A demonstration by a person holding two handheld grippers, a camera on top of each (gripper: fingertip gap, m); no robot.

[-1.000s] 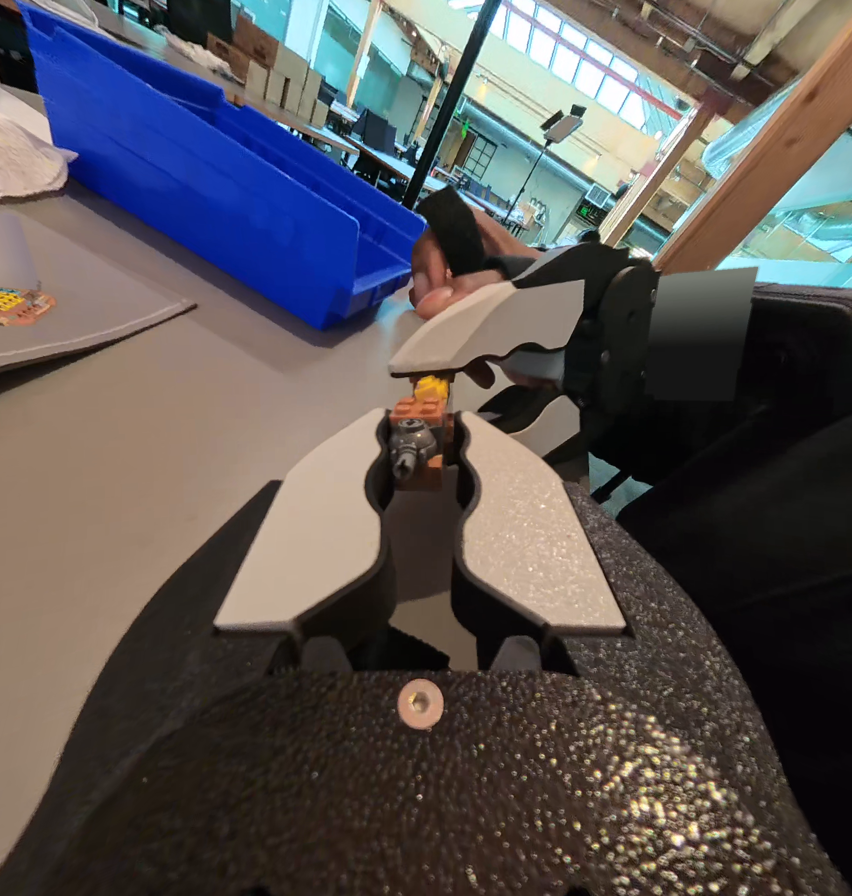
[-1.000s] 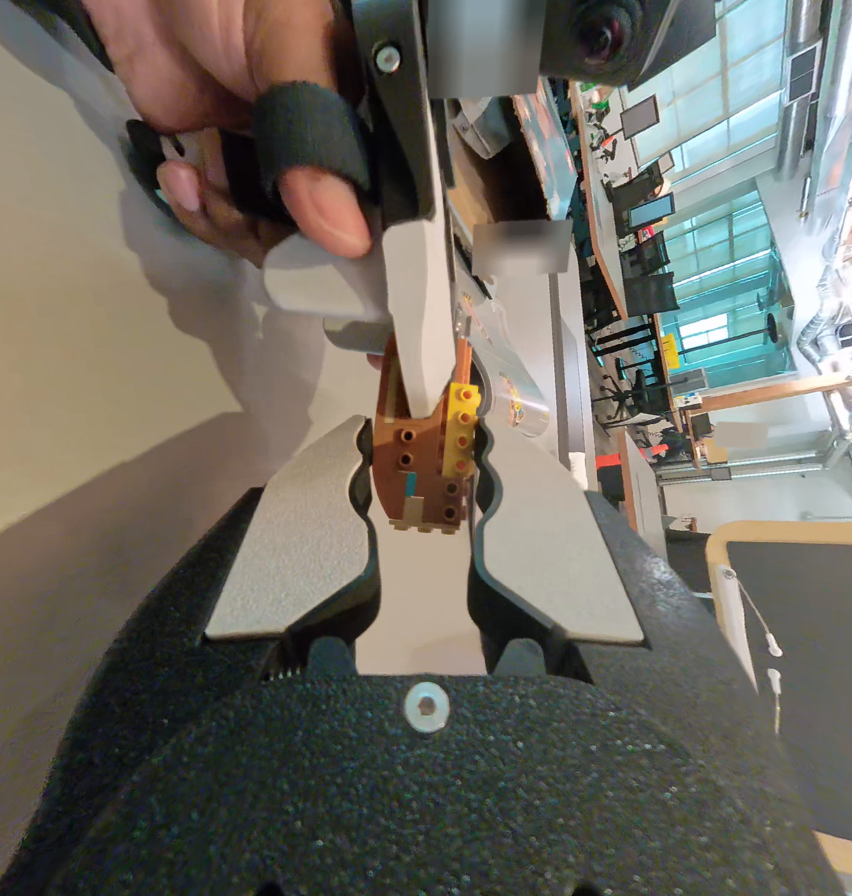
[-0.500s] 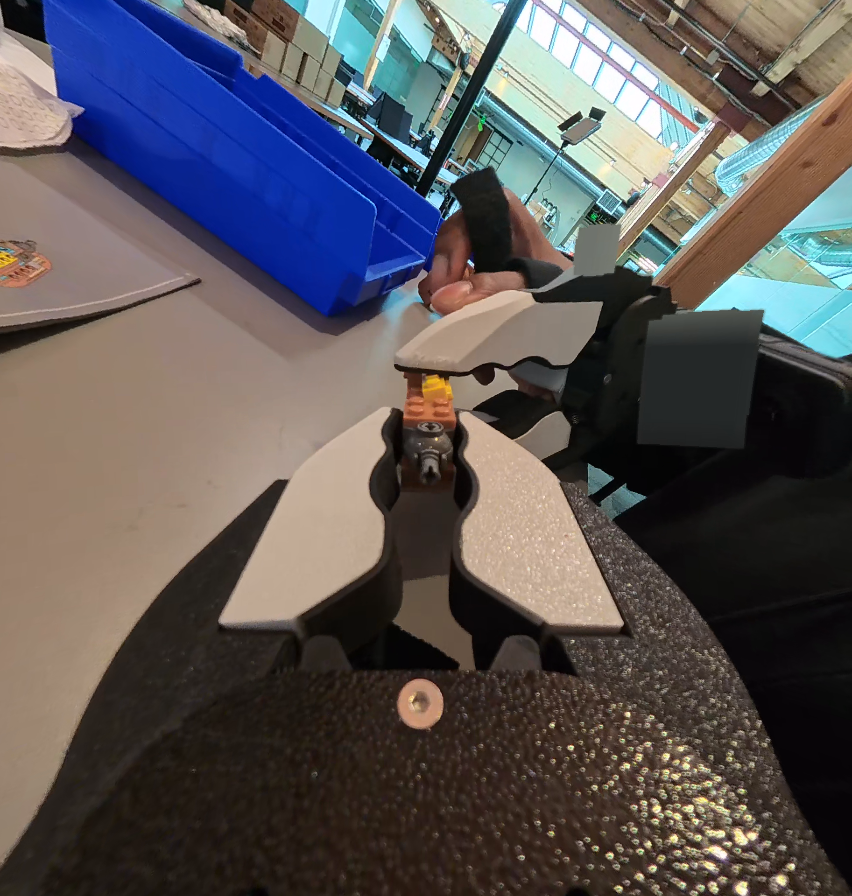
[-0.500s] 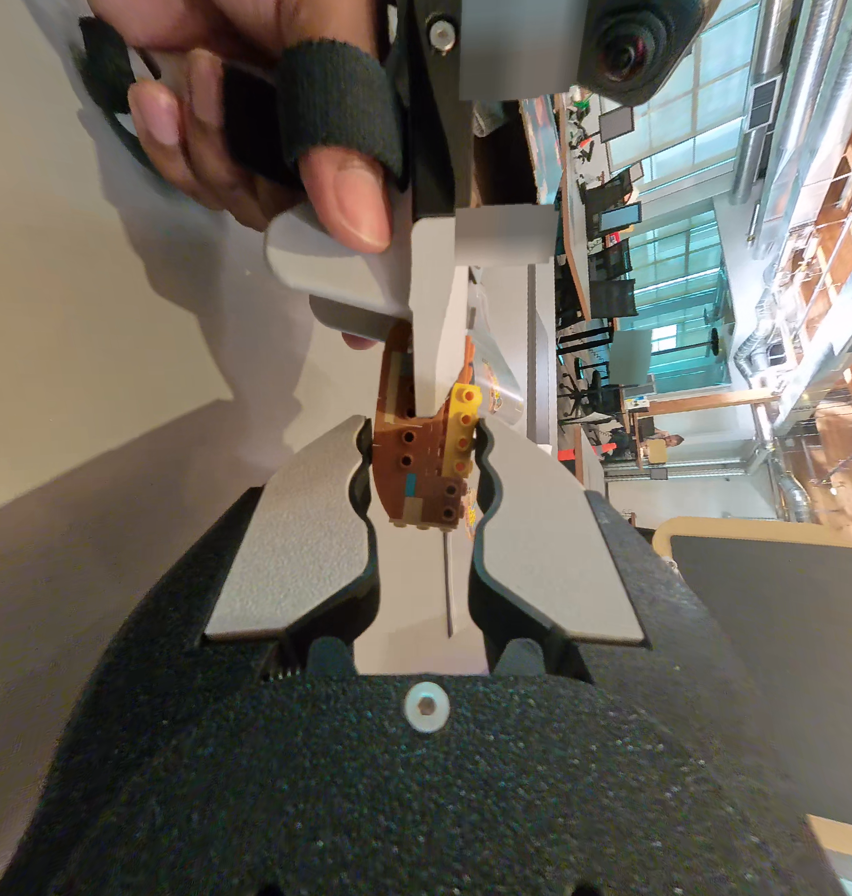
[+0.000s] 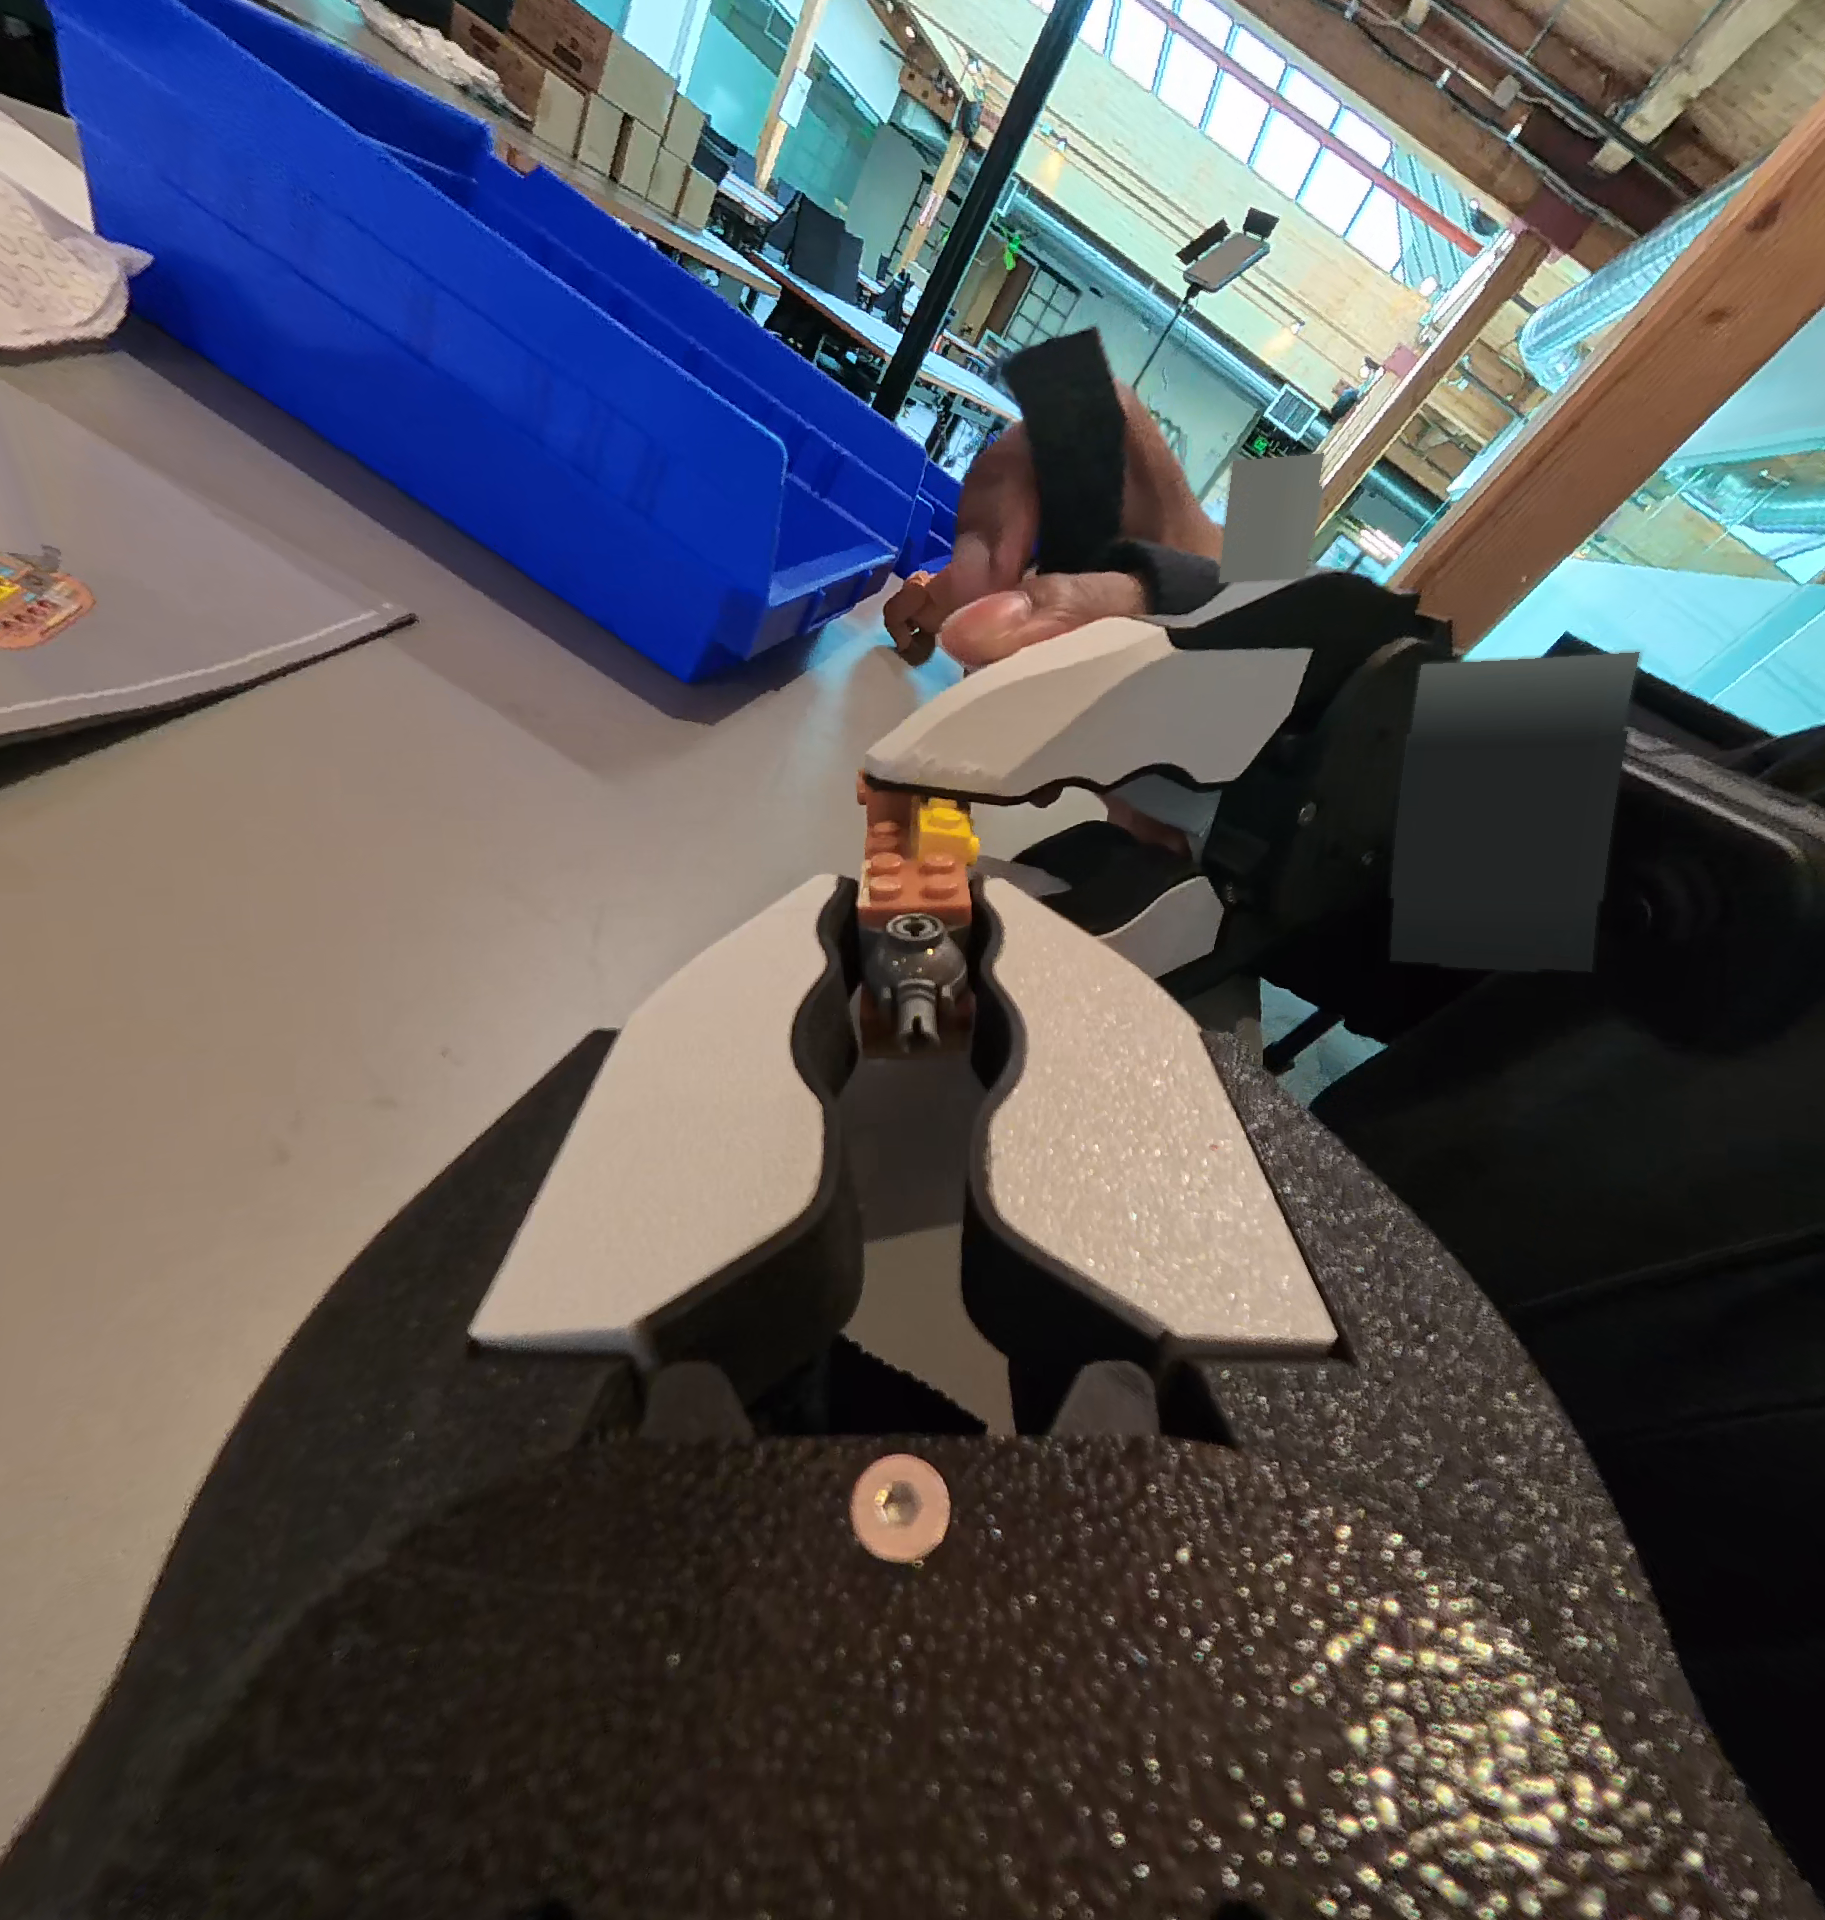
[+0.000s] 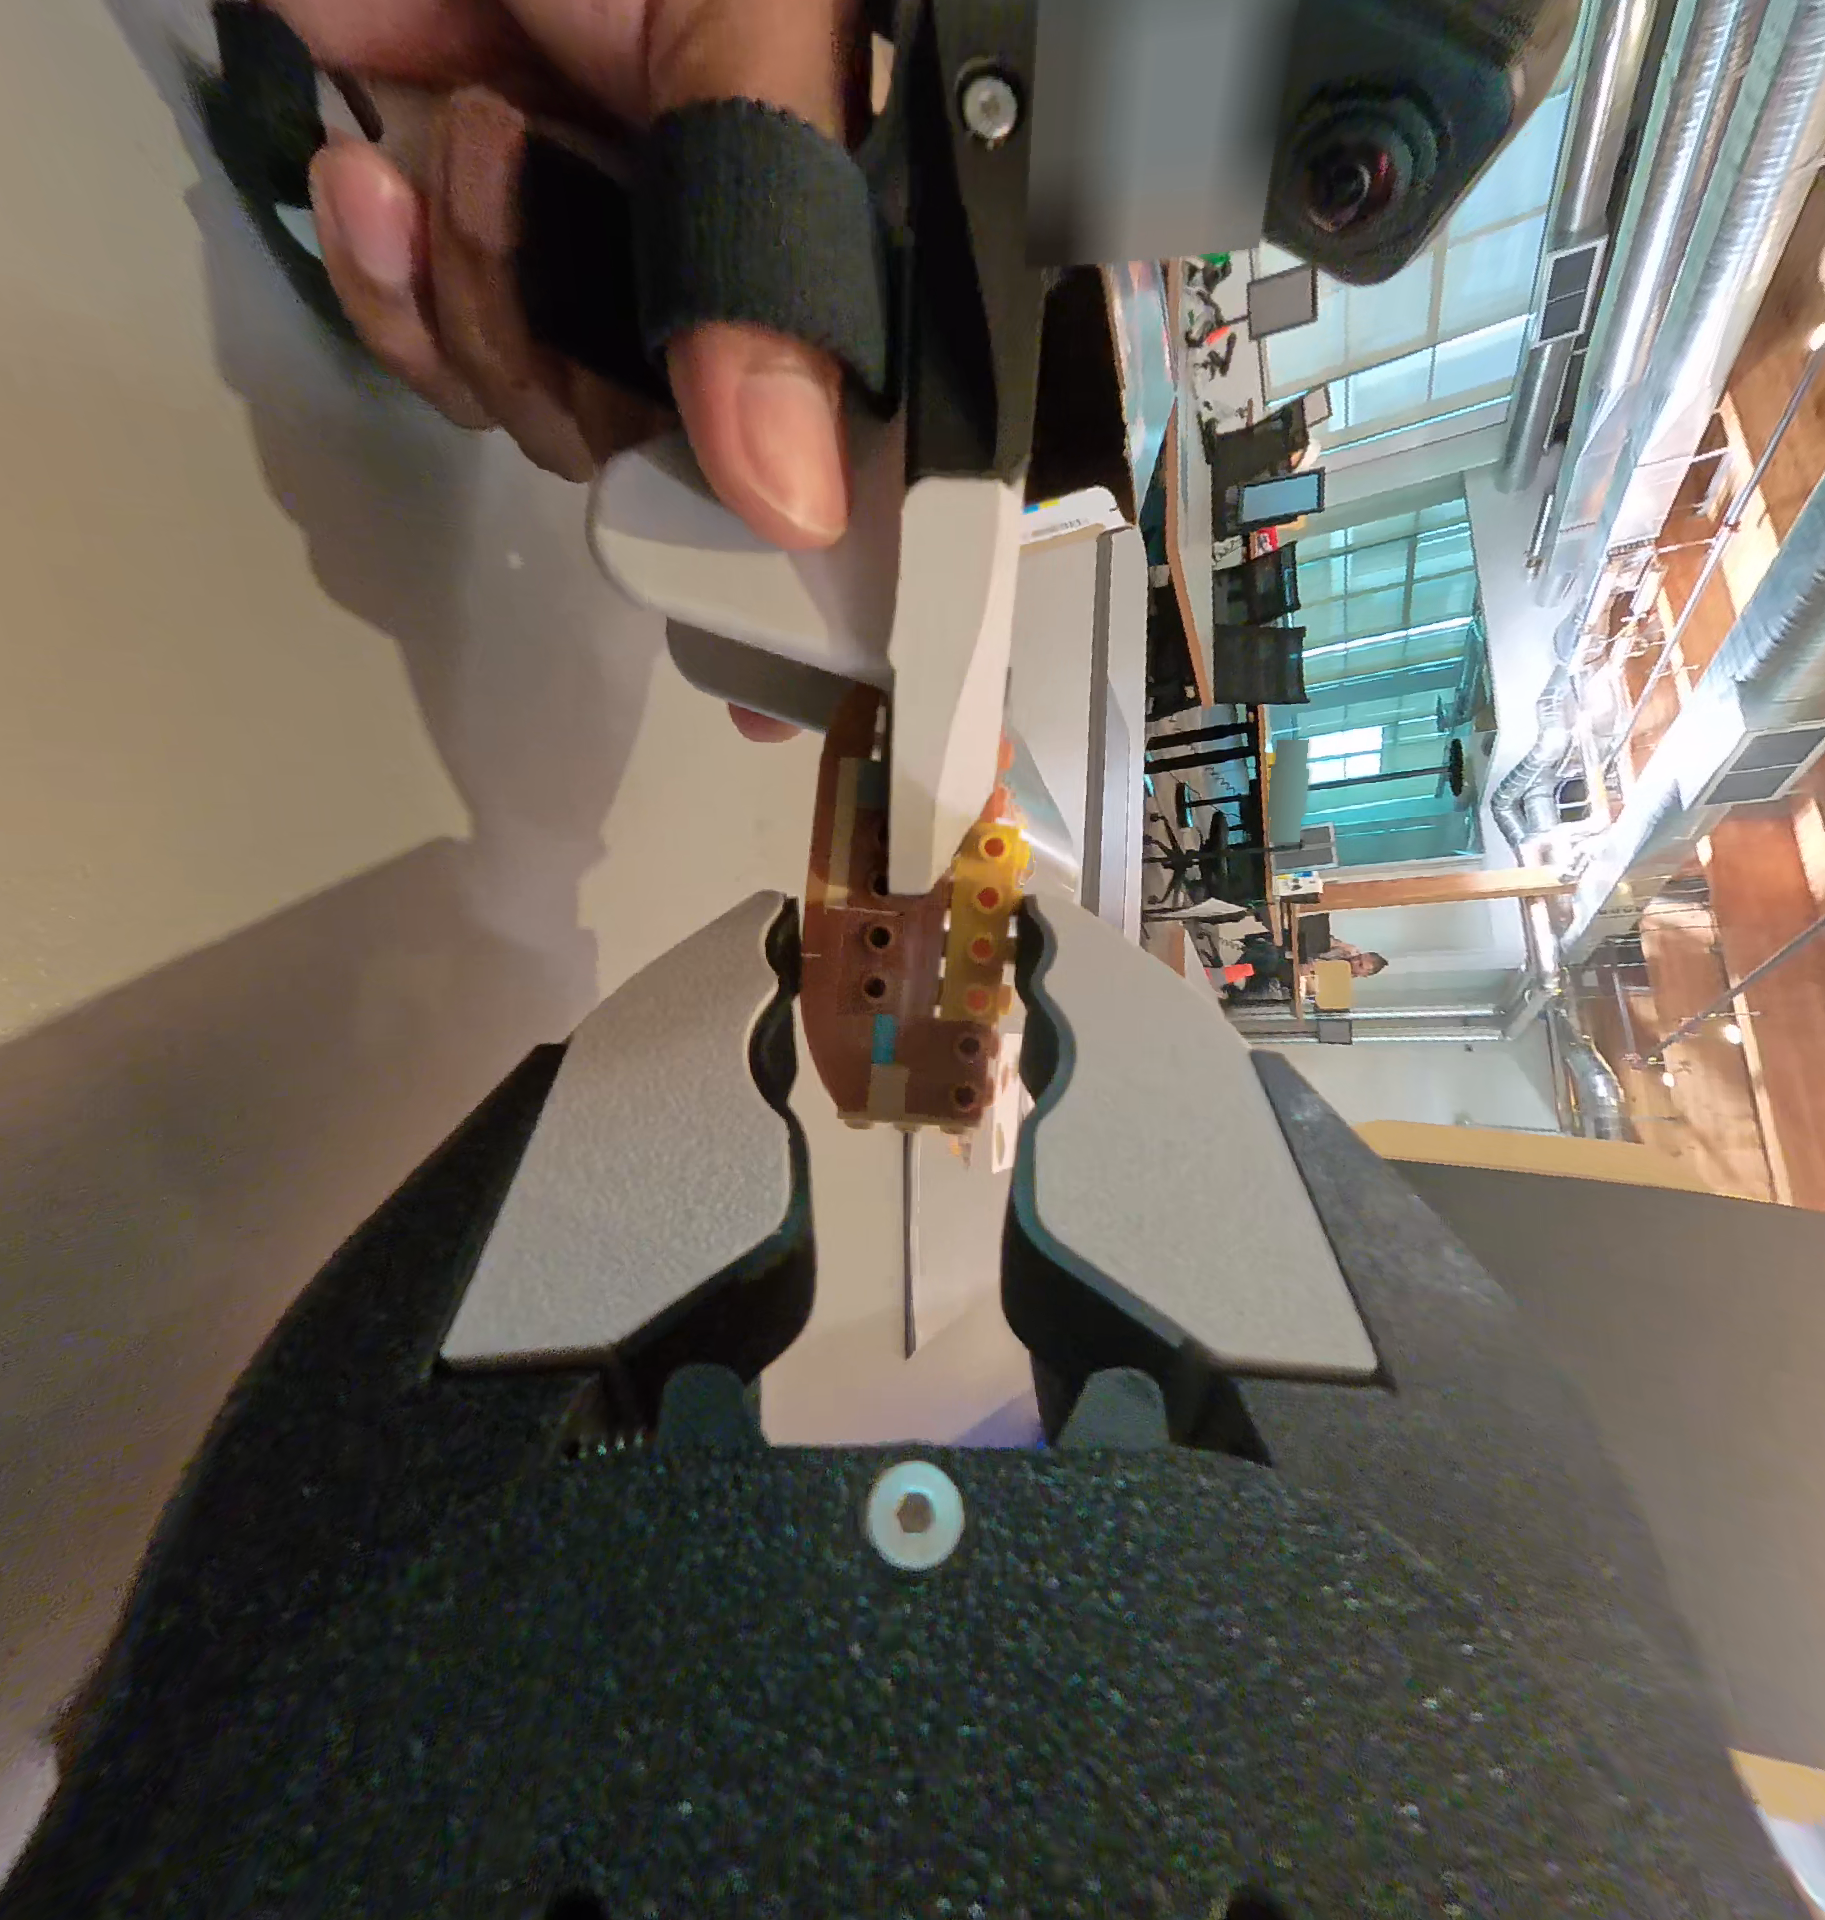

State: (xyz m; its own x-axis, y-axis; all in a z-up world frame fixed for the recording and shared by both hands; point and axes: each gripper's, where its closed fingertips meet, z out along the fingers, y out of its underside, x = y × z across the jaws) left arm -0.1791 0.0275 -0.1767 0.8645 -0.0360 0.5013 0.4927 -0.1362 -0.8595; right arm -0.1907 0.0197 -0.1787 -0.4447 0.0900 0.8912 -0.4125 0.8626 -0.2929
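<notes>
Grippers are meeting on one small toy-brick model, brown with a yellow piece, held above the grey table point(image 5: 264, 987). The left gripper point(image 5: 913, 961) is clamping the brick model point(image 5: 913, 894) from both sides: its two pale fingers point(image 5: 721, 1091) are pressing against the model's brown flanks, with a dark grey round-bodied piece point(image 5: 913, 966) sitting between them and pointing back toward the camera. The right gripper point(image 6: 908, 966) is coming in across it, and in its own view its fingers are gripping the same model point(image 6: 877, 987), one pad lying against the curved brown edge and the other against the yellow studded strip point(image 6: 981, 935). In the left wrist view the right gripper point(image 5: 949, 821) is showing one finger point(image 5: 1074, 707) resting on top of the model and the other below it, partly hidden. A hand point(image 5: 1053, 540) with a black strap around a finger is holding that gripper, and a small brown piece point(image 5: 913, 623) is showing just beside its fingertips. Beyond the grippers a blue bin point(image 5: 451, 343) is lying on the table, and a grey mat point(image 5: 160, 613) bearing a colourful printed picture is lying to the left of it. A thin dark rod point(image 6: 908, 1247) is projecting from the model's near end in the right wrist view.
</notes>
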